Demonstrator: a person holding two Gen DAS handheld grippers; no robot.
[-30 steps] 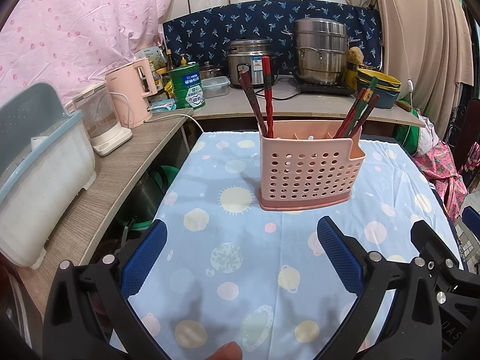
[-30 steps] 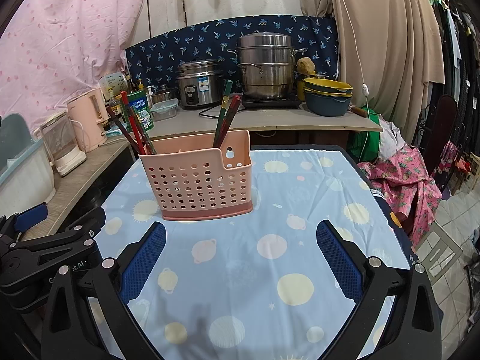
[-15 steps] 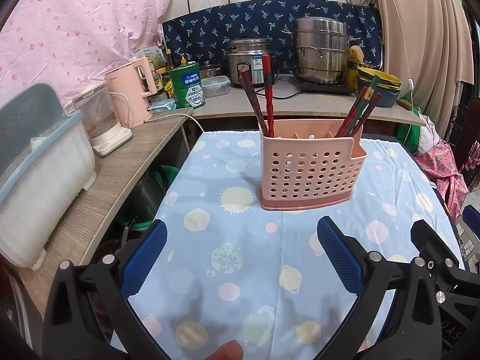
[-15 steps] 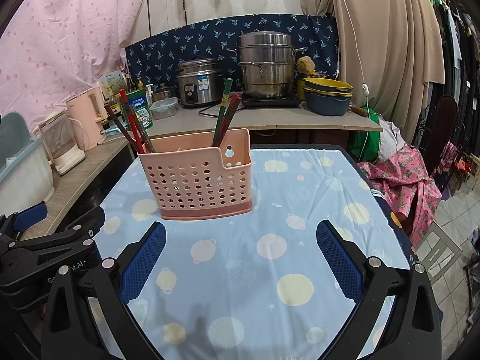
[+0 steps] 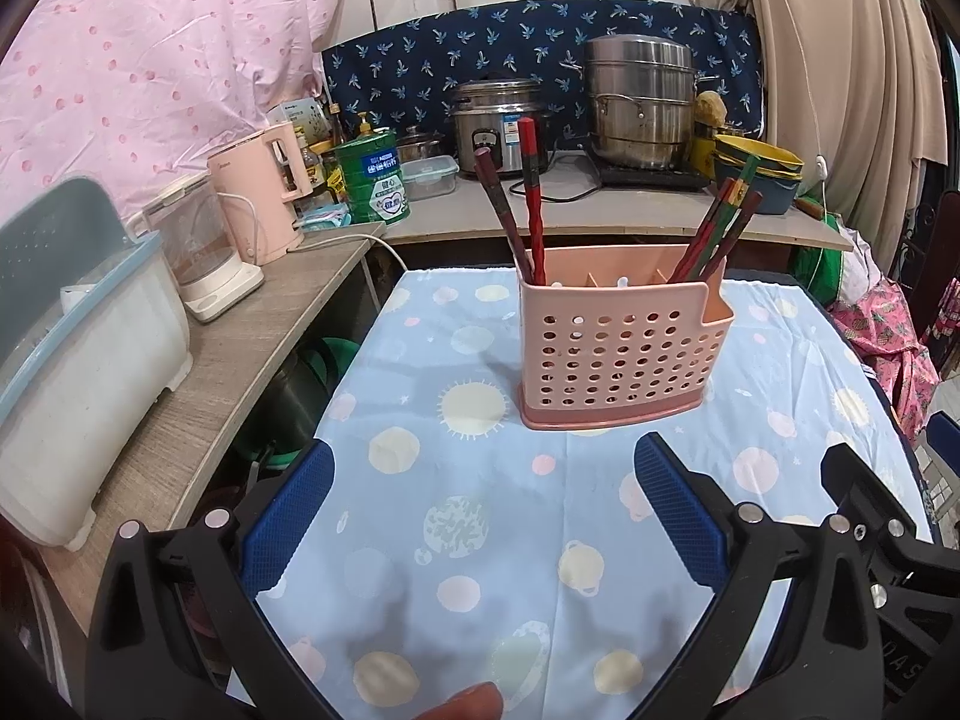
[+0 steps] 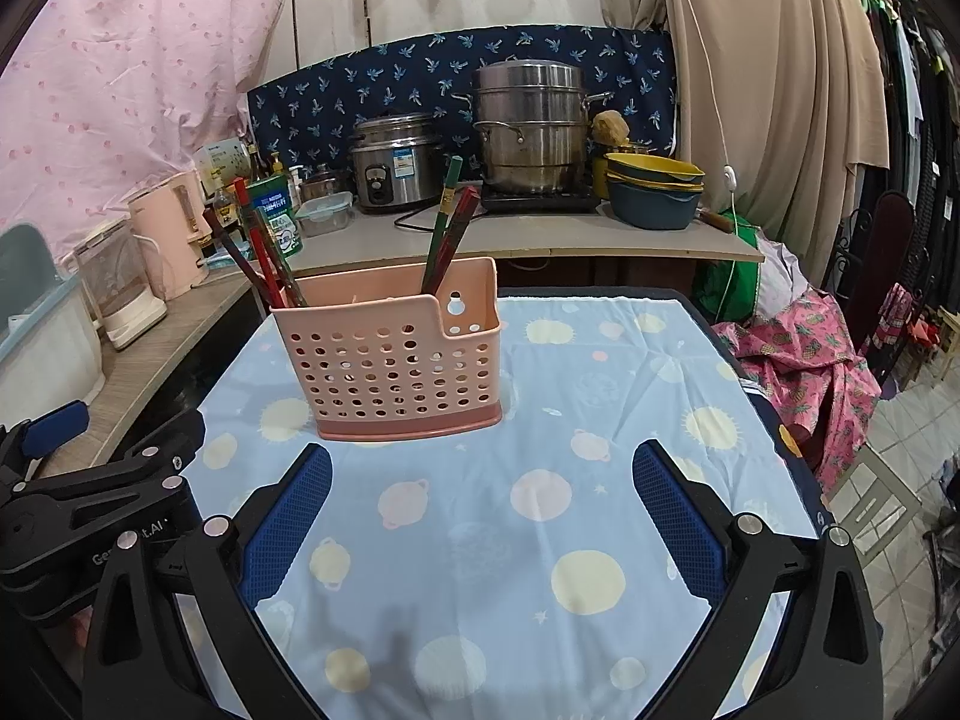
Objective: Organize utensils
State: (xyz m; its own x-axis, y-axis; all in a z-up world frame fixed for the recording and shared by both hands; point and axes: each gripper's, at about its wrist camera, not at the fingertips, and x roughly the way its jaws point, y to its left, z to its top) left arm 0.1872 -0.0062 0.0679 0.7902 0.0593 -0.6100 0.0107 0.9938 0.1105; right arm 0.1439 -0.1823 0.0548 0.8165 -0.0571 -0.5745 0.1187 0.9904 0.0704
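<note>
Here, both the left hand-held gripper point(image 5: 483, 516) and the right hand-held gripper point(image 6: 480, 516) hover spread and empty above the surface point(image 6: 600, 360), near the caddy point(image 6: 390, 354) holding chopsticks point(image 6: 447, 222).

A lived-in home kitchen. A rice cooker point(image 6: 393, 162), a steel steamer pot point(image 6: 528, 126) and stacked bowls point(image 6: 654, 192) crowd the counter's far edge, with a pink kettle point(image 5: 264, 192) at its left corner. Clothes point(image 6: 798, 354) lie heaped beside it.

Pink holder point(image 5: 621, 348), red chopsticks point(image 5: 531, 192), planet-print blue cloth point(image 5: 480, 510)
</note>
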